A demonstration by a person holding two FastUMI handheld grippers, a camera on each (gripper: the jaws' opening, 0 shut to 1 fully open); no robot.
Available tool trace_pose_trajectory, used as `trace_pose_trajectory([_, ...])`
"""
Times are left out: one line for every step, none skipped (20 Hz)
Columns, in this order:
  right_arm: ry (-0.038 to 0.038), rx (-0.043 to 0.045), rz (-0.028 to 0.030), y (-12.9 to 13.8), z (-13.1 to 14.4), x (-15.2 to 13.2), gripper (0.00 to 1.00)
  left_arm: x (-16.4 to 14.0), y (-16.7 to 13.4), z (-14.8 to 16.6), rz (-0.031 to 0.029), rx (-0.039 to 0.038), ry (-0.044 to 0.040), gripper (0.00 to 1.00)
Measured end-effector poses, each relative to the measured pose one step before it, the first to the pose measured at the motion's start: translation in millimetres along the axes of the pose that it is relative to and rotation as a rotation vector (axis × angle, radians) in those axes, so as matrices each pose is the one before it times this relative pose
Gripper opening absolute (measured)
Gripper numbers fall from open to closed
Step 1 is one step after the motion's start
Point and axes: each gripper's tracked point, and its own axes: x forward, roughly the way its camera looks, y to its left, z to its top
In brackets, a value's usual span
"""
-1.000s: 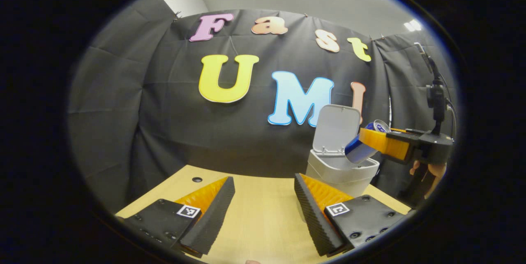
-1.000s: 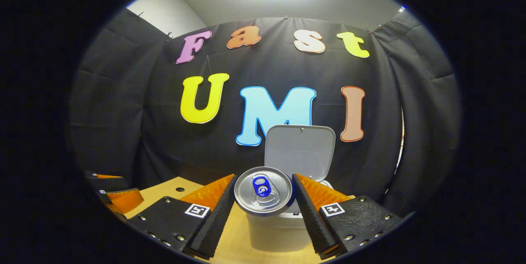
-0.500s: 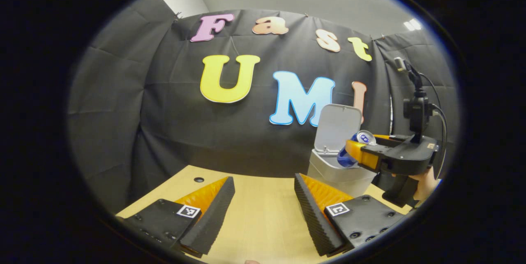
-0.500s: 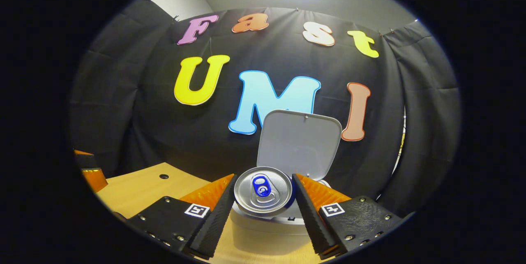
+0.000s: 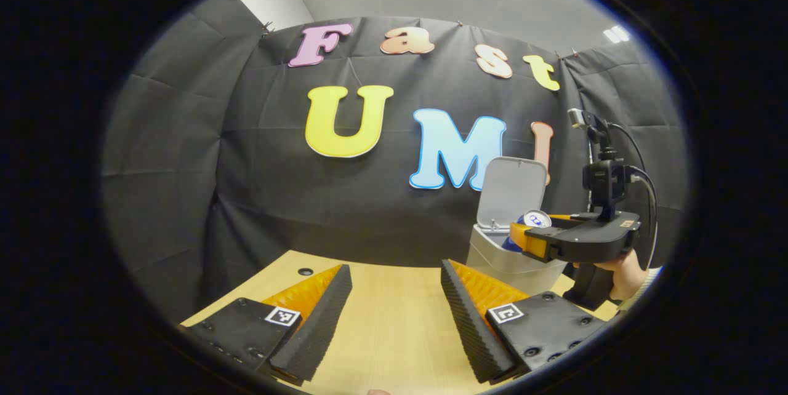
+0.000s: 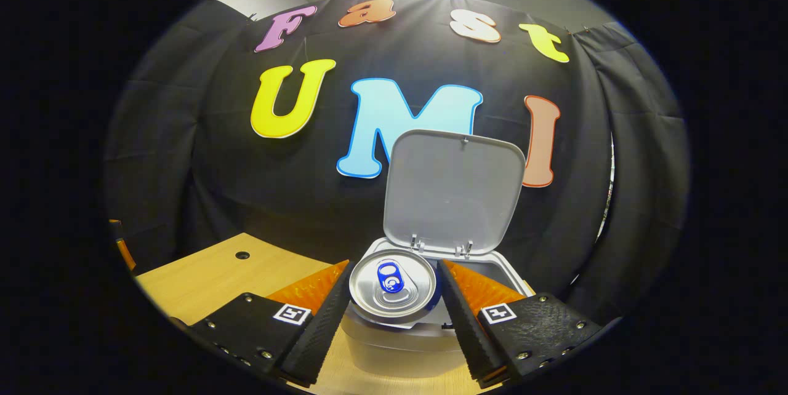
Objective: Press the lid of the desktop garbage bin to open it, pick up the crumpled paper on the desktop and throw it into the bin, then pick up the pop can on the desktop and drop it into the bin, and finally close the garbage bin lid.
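Note:
In the right gripper view my right gripper (image 6: 394, 287) is shut on the blue pop can (image 6: 393, 284), whose silver top faces the camera. The can hangs just over the open mouth of the grey bin (image 6: 400, 349), whose lid (image 6: 454, 189) stands upright behind it. The left gripper view has the same bin (image 5: 511, 256) at the right, its lid (image 5: 512, 192) up, with the can (image 5: 532, 221) held over its opening by the right gripper (image 5: 528, 236) and a hand (image 5: 619, 275) behind it. My left gripper (image 5: 394, 296) hangs open above the wooden table (image 5: 388, 327), holding nothing.
The table (image 6: 203, 284) has a small round hole (image 6: 242, 255) near its far left edge, seen too as a hole (image 5: 305, 271) in the left gripper view. Black cloth walls close the booth right behind the bin.
The right gripper has carried the can forward and down, from beside the bin's rim to over its open mouth. The left gripper has stayed in place, open.

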Motion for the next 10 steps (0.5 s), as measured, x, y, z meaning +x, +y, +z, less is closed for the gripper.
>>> trace_pose_trajectory([0.00239,-0.00755,-0.00065,-0.26,-1.03,0.93,0.85,-0.53,1.07,0.14,0.00220,-0.00593,0.00314,0.95])
trace_pose_trajectory([-0.00026,-0.01075,-0.00154,-0.75,-0.84,0.08,0.84,0.32,1.14,-0.31,0.00537,-0.00407,0.00052,0.95])
trace_pose_trajectory([-0.00133,-0.01077,-0.00719,-2.22,0.33,0.83,0.86,0.48,1.24,0.45,0.00419,-0.00109,-0.00047,0.95])
trace_pose_trajectory([-0.00046,-0.00349,-0.00219,-1.80,-0.02,-0.62,0.86,0.38,1.29,-0.26,0.00593,0.00210,-0.00394,0.95])
trace_pose_trajectory([0.00003,0.00452,0.00114,-0.39,0.23,-0.28,0.86,-0.03,0.79,2.23,0.00227,0.00388,-0.00289,0.95])
trace_pose_trajectory([-0.00104,0.00690,0.00591,0.73,1.16,0.15,0.86,-0.77,0.19,1.68,0.00281,0.00288,-0.00448,0.95])
trace_pose_trajectory([-0.00286,0.00496,-0.00057,-1.02,1.83,-0.62,0.87,0.47,0.09,0.58,0.00085,-0.00043,-0.00104,0.95])
trace_pose_trajectory([-0.00317,0.00062,-0.00064,-1.55,1.90,-0.49,0.87,-0.18,0.36,-0.77,-0.00012,-0.00476,0.00156,0.96])
trace_pose_trajectory([-0.00534,-0.00076,-0.00221,-1.38,2.84,-0.75,0.87,-0.35,-0.33,0.12,-0.00096,-0.00594,0.00060,0.95])
trace_pose_trajectory([-0.00683,0.00025,-0.00336,-2.04,3.29,-0.34,0.87,-0.05,-0.24,-0.03,-0.00055,-0.00372,0.00095,0.95])
